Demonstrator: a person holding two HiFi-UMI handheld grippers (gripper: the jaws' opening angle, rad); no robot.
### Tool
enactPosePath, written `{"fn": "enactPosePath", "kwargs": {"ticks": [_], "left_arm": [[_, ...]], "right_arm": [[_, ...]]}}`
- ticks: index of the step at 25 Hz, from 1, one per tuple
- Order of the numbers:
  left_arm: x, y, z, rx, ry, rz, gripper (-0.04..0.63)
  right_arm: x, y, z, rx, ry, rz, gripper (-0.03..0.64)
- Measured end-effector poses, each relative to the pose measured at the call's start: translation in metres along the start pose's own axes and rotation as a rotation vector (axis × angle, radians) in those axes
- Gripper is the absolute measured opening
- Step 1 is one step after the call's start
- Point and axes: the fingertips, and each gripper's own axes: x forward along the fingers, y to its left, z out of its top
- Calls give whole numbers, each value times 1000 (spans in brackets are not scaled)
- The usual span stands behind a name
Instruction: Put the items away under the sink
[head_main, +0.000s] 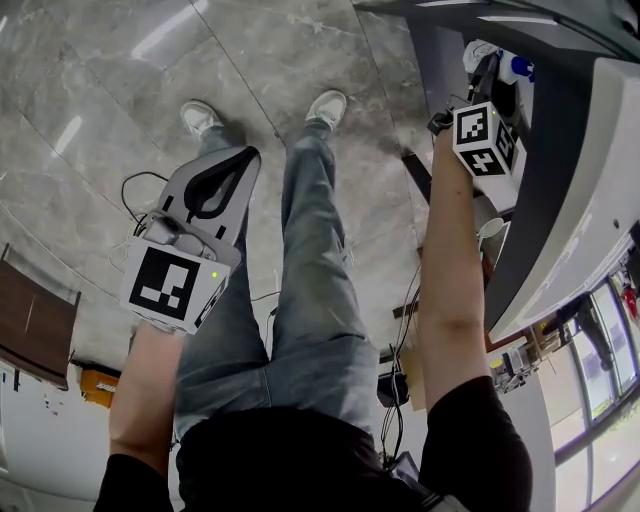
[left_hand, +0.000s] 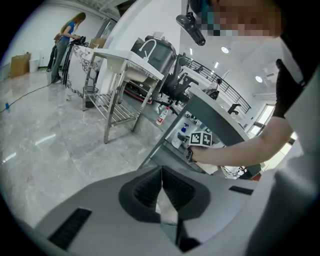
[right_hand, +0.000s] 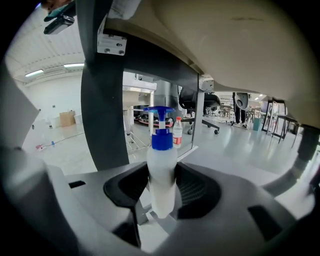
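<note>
My right gripper (right_hand: 163, 176) is shut on a white pump bottle (right_hand: 162, 165) with a blue collar and nozzle, held upright. It sits beneath the pale underside of the sink basin (right_hand: 240, 45), beside a dark upright post (right_hand: 102, 100). In the head view the right gripper's marker cube (head_main: 485, 137) is at the sink unit's edge (head_main: 575, 210), and the bottle's blue top (head_main: 515, 68) shows beyond it. My left gripper (head_main: 243, 157) hangs over the floor by the person's left leg, shut with nothing in it. Its closed jaw tips (left_hand: 161, 172) show in the left gripper view.
A clear bottle with a red cap (right_hand: 177, 132) stands further in under the sink. From the left gripper view, other bottles (left_hand: 177, 138) sit low by the sink unit, and a metal-framed table (left_hand: 120, 85) stands behind. Cables (head_main: 140, 185) lie on the marble floor.
</note>
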Motion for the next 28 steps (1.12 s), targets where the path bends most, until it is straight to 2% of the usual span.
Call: {"fn": "enactPosePath", "kwargs": {"ticks": [5,12,17,28], "left_arm": [[2,-1,0,3,3,-5,23],[5,-1,-1,-1,8,-13,23],[2,1,0,-3,4,-10,23],[-7,5,4,-11,-26,6,23]], "right_arm": [[2,-8,-3,-49,-28,-6,192],[8,-15,-3,-47,-40,8,193],[13,-9,-14,-50,21,14,209],[-19,-10,-29,22,63,-33,232]]}}
